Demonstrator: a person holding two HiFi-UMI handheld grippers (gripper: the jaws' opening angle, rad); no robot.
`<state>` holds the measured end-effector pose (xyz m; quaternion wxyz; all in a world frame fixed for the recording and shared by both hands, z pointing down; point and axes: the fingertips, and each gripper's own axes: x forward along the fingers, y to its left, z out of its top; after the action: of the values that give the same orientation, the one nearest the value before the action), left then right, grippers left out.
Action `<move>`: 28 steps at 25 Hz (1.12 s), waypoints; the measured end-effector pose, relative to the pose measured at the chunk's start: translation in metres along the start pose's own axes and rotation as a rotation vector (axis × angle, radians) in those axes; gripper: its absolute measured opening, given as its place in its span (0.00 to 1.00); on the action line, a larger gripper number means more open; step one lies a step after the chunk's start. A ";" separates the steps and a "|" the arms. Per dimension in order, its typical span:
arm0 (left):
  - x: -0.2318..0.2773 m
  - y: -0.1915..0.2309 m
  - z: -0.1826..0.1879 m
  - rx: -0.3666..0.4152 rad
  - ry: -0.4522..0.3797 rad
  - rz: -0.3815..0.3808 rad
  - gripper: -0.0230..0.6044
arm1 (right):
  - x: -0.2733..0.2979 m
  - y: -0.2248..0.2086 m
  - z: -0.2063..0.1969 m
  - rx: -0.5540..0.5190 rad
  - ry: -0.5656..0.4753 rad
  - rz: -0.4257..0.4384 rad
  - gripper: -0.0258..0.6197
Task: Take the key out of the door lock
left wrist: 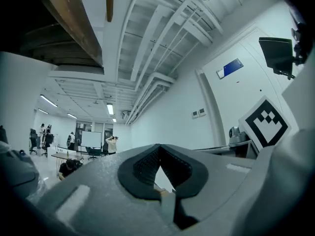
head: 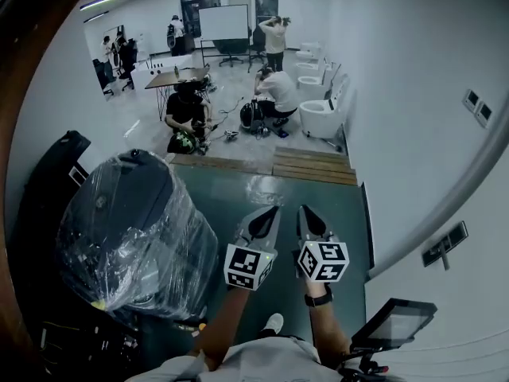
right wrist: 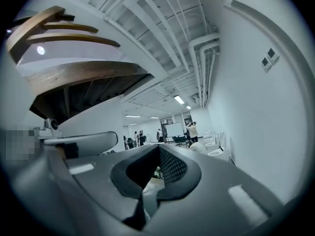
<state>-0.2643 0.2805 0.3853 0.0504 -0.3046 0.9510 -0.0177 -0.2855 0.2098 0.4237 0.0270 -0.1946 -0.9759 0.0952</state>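
The left tongs and right tongs are closed tight and empty, side by side, both pointing toward 12 o'clock

A big dark thing wrapped in clear plastic sits on the left, next to a dark green floor. Past it lie flat wooden boards. Farther off, a person in black crouches near a brown table. A person in a white top bends down beside a row of white toilets along the right wall. Another person stands with both arms up — just beside a whiteboard. Two switch plates sit on the white wall.
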 end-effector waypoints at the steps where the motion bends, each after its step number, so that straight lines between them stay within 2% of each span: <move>1: 0.014 0.006 0.003 0.007 -0.004 -0.004 0.04 | 0.012 -0.008 0.004 0.002 -0.008 -0.003 0.04; 4: 0.049 0.018 0.002 0.019 -0.006 -0.019 0.04 | 0.036 -0.035 0.011 0.020 -0.024 -0.024 0.04; 7: 0.080 0.022 -0.016 -0.003 0.020 -0.040 0.04 | 0.048 -0.067 0.008 0.038 -0.016 -0.062 0.04; 12: 0.138 0.006 -0.033 -0.042 0.038 -0.140 0.04 | 0.047 -0.119 0.003 0.037 -0.001 -0.167 0.04; 17: 0.210 -0.045 -0.043 -0.064 0.031 -0.314 0.04 | 0.036 -0.189 0.008 0.045 -0.017 -0.311 0.04; 20: 0.253 -0.077 -0.058 -0.106 0.039 -0.430 0.04 | 0.026 -0.240 0.002 0.062 -0.015 -0.428 0.04; 22: 0.283 -0.099 -0.058 -0.102 0.027 -0.515 0.04 | 0.020 -0.273 0.006 0.073 -0.024 -0.509 0.04; 28: 0.369 -0.163 -0.024 -0.113 -0.058 -0.755 0.04 | -0.006 -0.348 0.070 -0.027 -0.140 -0.726 0.04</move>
<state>-0.4710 -0.0666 0.3885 0.0506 -0.6361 0.7695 0.0262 -0.4172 -0.1202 0.4237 -0.0104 0.1711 -0.9820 0.0798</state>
